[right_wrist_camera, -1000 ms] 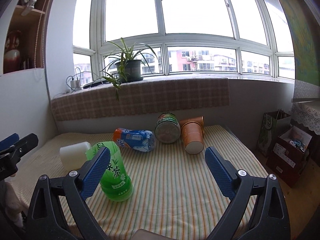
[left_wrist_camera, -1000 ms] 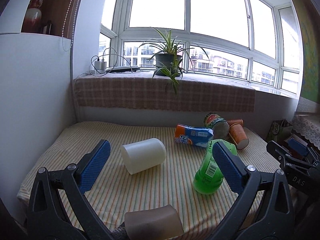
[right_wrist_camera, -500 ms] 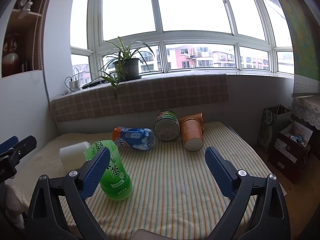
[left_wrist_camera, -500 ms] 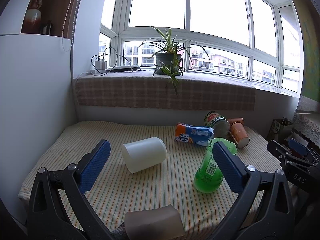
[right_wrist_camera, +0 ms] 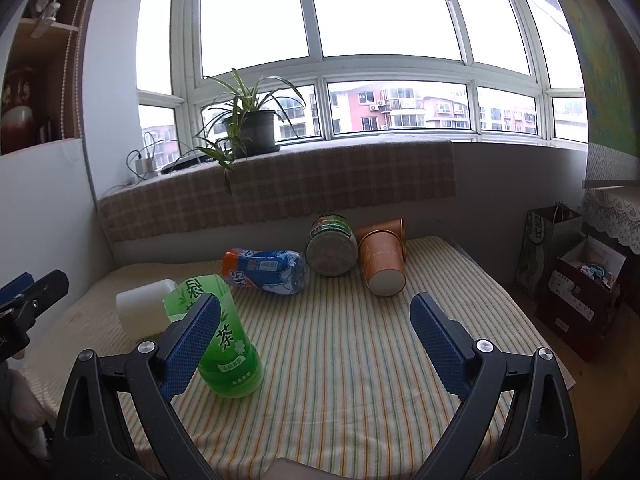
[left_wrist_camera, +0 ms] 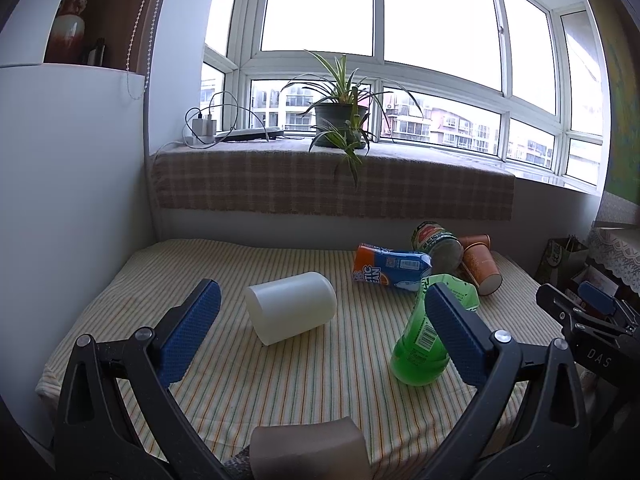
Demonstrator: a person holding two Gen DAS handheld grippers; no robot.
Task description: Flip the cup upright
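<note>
A white cup [left_wrist_camera: 291, 307] lies on its side on the striped table, ahead of my open, empty left gripper [left_wrist_camera: 322, 322]; it also shows at the left of the right wrist view [right_wrist_camera: 140, 310]. A green cut bottle cup [left_wrist_camera: 430, 340] stands upright, partly behind the left gripper's right finger [left_wrist_camera: 456, 336]. In the right wrist view the green cup [right_wrist_camera: 224, 344] stands behind the left finger [right_wrist_camera: 192, 340] of my open, empty right gripper [right_wrist_camera: 316, 340]. Brown paper cups [right_wrist_camera: 382, 258] lie on their sides at the back.
A blue-orange bottle [right_wrist_camera: 266, 270] and a green-labelled jar [right_wrist_camera: 331, 246] lie at the back of the table. A plaid-covered window sill [left_wrist_camera: 332, 184] with a potted plant [left_wrist_camera: 340, 120] is behind. Bags and boxes [right_wrist_camera: 580, 280] stand on the floor to the right.
Both cameras have drifted slightly; the objects have not moved and both grippers stay open.
</note>
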